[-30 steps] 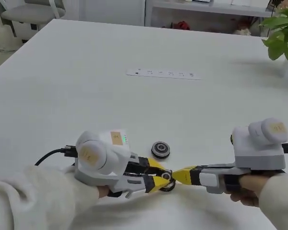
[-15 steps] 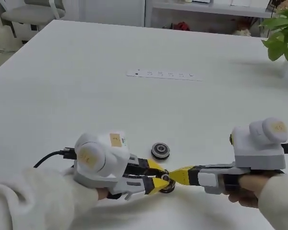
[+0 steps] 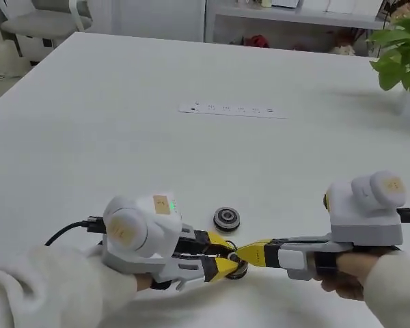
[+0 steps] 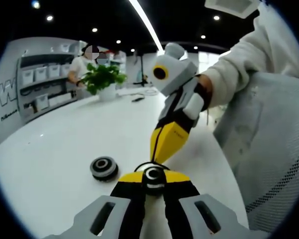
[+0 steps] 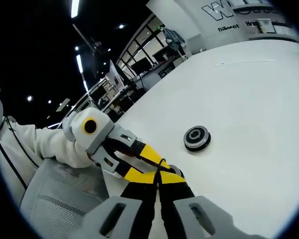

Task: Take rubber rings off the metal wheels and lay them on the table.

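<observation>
Barely shifted toward the near edge of the table (image 3: pixel 123 137) since a second ago: keep the left hand-held gripper (image 3: pixel 225 264) clamped on the metal wheel (image 4: pixel 153 175) and draw the right hand-held gripper (image 3: pixel 241 256), pinched shut on the rubber ring (image 5: pixel 162 161), steadily outward, clear of the second wheel (image 3: pixel 226 219).

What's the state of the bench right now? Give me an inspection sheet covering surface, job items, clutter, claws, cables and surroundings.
Surface: white table, plain matte top.
Job's things: held wheel clamped between the left claw's jaws; second wheel lying flat on the table, apart from both claws.
Clutter: white power strip across the far middle.
Claws: left claw shut on the held wheel; right claw shut, its tip at that wheel's rim.
Cables: black cable trailing from the back of the left claw's body.
Surroundings: potted plant far right, chair far left, shelves behind.
</observation>
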Demonstrator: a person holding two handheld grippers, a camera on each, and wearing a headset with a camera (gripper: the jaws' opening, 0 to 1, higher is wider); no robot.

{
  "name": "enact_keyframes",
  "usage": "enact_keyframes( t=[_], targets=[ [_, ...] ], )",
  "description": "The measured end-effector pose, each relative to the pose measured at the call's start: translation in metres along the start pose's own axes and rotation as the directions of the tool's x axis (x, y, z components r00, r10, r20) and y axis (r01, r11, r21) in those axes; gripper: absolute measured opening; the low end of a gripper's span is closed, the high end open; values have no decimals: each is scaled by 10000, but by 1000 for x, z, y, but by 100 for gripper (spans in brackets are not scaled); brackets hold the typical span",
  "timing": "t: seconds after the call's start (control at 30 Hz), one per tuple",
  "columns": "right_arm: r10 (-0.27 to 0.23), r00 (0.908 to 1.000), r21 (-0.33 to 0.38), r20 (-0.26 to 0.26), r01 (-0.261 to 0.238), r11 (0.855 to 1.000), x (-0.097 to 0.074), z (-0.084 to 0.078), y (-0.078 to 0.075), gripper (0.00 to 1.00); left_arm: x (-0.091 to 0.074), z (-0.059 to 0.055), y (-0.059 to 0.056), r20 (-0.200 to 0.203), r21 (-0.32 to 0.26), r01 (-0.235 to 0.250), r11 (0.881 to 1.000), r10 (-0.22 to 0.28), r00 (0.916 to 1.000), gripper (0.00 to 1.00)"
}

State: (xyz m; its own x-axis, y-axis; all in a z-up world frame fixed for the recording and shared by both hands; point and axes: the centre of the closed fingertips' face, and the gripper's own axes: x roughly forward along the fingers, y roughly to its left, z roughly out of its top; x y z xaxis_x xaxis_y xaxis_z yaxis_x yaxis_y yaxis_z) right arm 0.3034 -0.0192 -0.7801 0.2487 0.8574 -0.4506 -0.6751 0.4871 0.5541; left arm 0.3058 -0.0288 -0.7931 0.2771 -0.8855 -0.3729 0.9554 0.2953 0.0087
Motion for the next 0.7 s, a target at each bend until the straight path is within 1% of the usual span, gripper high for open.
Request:
enact_keyframes(
  t=[0.2, 0.27, 0.33, 0.4, 0.57, 0.63, 0.7],
  targets=[
    [-160, 9997, -62, -172, 159, 9999, 0, -4, -6, 0, -2, 0, -1, -77, 46, -32, 10000, 32, 10000, 14],
    [-200, 9996, -65, -194, 198, 9998, 0, -4, -8, 0, -2, -1, -1, -96, -22, -20, 10000, 20, 10000, 15],
    [-210, 9996, -64, -187, 209, 9998, 0, -4, -9, 0, -2, 0, -4, -115, -173, 92, 9998, -94, 9999, 18],
    [-216, 9995, -89, -215, 214, 9997, 0, -4, -9, 0, -3, 0, -4, -184, 1, 48, 10000, -48, 9998, 19],
    [-227, 9994, -168, -270, 223, 9996, 0, -5, -9, 0, -5, 1, -4, -328, 159, 81, 9998, -76, 9994, 20],
    [-305, 9993, -117, -205, 303, 9995, -2, -3, -11, 0, -6, -1, -6, -466, 171, 167, 9997, -159, 9988, 27],
    [-334, 9993, -54, -170, 333, 9994, -3, -2, -12, 0, -8, -3, -9, -671, 486, 286, 9984, -253, 9974, 28]
  ],
)
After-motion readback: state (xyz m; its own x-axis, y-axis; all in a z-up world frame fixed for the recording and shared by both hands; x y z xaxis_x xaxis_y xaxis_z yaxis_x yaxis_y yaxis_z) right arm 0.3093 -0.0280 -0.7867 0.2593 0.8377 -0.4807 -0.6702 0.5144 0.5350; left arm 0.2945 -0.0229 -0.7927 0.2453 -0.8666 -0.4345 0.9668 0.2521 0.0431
